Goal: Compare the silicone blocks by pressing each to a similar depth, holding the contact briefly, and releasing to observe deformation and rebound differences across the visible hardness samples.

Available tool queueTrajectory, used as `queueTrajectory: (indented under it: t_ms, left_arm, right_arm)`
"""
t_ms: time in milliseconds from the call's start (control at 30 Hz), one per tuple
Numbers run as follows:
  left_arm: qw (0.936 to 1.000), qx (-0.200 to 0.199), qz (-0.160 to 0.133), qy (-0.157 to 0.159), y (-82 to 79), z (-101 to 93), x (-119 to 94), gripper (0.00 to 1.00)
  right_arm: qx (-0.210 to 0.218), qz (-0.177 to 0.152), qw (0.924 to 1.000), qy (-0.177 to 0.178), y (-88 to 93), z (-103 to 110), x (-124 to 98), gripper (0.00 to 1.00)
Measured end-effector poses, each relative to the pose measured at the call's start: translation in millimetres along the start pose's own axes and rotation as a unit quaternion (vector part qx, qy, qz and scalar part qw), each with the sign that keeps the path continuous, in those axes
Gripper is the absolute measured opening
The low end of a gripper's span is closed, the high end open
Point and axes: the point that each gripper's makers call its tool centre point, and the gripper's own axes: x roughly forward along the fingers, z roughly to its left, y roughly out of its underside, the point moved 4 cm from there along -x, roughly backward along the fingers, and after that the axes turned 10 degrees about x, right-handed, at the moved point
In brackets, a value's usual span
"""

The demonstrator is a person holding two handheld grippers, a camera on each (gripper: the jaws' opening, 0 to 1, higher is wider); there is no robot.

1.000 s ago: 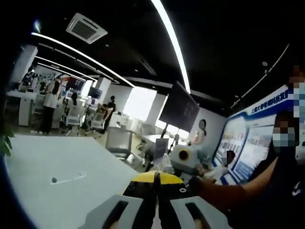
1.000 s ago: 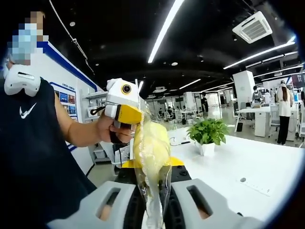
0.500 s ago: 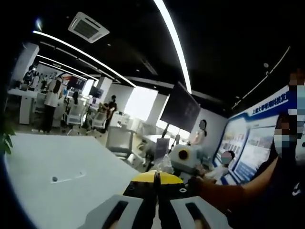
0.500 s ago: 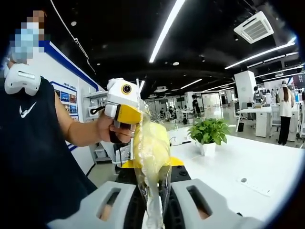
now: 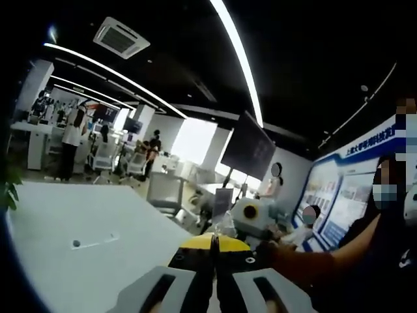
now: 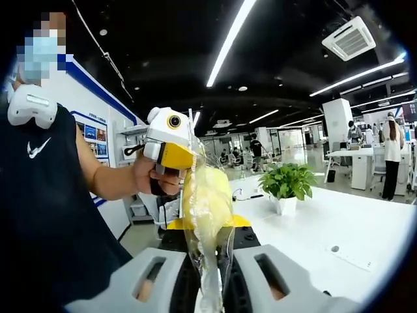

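Right gripper view: my fingers point(image 6: 195, 287) meet on a clear bag of yellow material point(image 6: 207, 215) that rises straight ahead and blocks the central path. Beyond it, the left gripper point(image 6: 171, 147), held in the person's hand point(image 6: 155, 179), crowds the near left together with the person's torso point(image 6: 45, 215). To the right the white table point(image 6: 326, 228) lies open; a potted plant point(image 6: 287, 182) stands at its far end.

Left gripper view: the table point(image 5: 78, 228) is bare to my left, apart from a small fitting point(image 5: 91, 242). The person's forearm point(image 5: 326, 257) closes off the right side.
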Motion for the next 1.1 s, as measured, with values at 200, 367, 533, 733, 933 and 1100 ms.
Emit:
queueTrajectory:
  t_ms: [200, 367, 533, 733, 933, 1100]
  left_arm:
    - [1.0000, -0.001, -0.002, 0.001, 0.6, 0.7, 0.0, 0.00]
    - [1.0000, 0.002, -0.008, -0.001, -1.2, 0.6, 0.6, 0.00]
    - [0.9998, -0.003, -0.019, -0.009, -6.6, 4.7, 0.0, 0.00]
    - [0.9994, 0.001, -0.029, -0.019, -12.8, 8.8, -2.4, 0.00]
    - [0.9994, -0.002, -0.027, -0.020, -12.7, 12.3, -3.3, 0.00]
    - [0.9995, -0.004, -0.025, -0.018, -11.2, 13.2, -1.5, 0.00]
  right_arm:
    - [0.003, 0.005, 1.0000, 0.002, 0.7, 0.5, -0.5, 0.00]
    - [-0.025, -0.028, 0.9992, 0.013, -5.0, -3.0, 0.1, 0.04]
    - [-0.011, -0.028, 0.9995, 0.010, -7.7, -0.5, 0.0, 0.10]
    - [-0.006, -0.068, 0.9966, 0.047, -17.9, -10.9, -8.9, 0.53]
    - [0.000, -0.110, 0.9900, 0.088, -25.8, -22.1, -26.3, 0.97]
    - [-0.032, -0.093, 0.9882, 0.118, -21.6, -22.3, -46.4, 0.97]
